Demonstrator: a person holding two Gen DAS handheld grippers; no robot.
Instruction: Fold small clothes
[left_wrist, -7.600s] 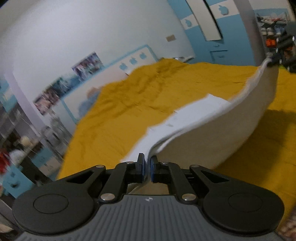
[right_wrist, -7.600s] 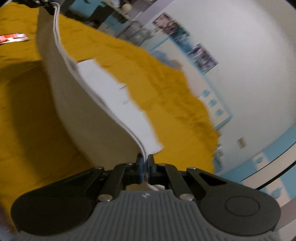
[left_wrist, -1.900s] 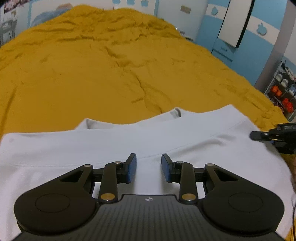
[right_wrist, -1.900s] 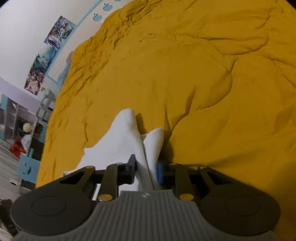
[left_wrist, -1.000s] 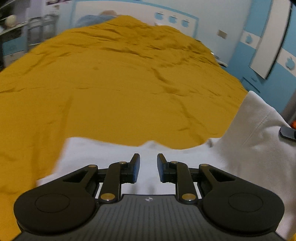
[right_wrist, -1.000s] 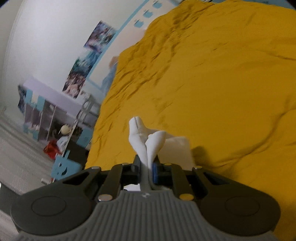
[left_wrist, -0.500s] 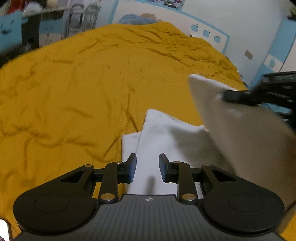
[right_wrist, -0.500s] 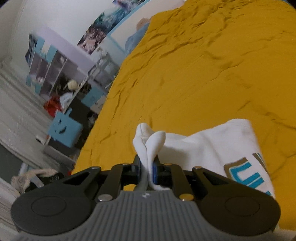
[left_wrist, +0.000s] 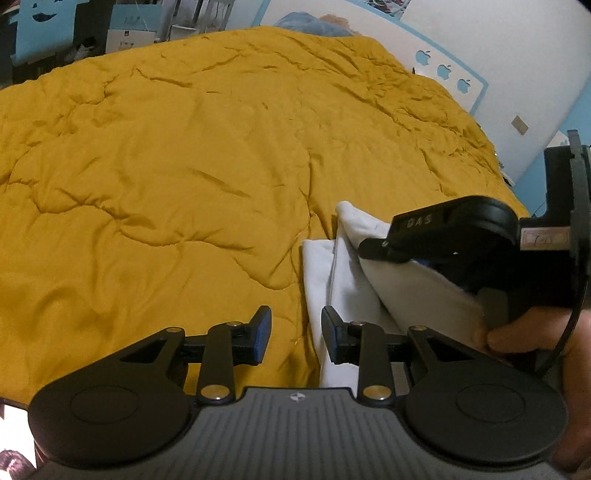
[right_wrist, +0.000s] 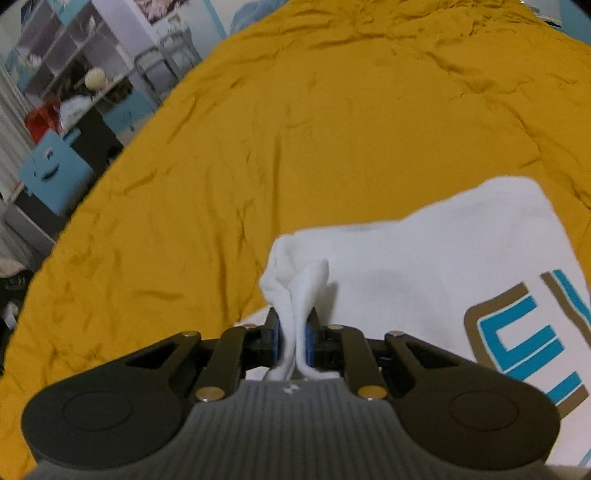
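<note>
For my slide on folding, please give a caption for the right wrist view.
Right gripper pinches a bunched edge of the white shirt above the yellow bedspread.

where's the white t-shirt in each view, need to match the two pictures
Left wrist view: the white t-shirt lies right of centre, its far side lifted by the right gripper; the open left gripper straddles its near edge.
Right wrist view: the t-shirt fills the lower right, blue and brown print showing, a bunch of it pinched in the right gripper.
Shared landmark: the mustard yellow bedspread.
</note>
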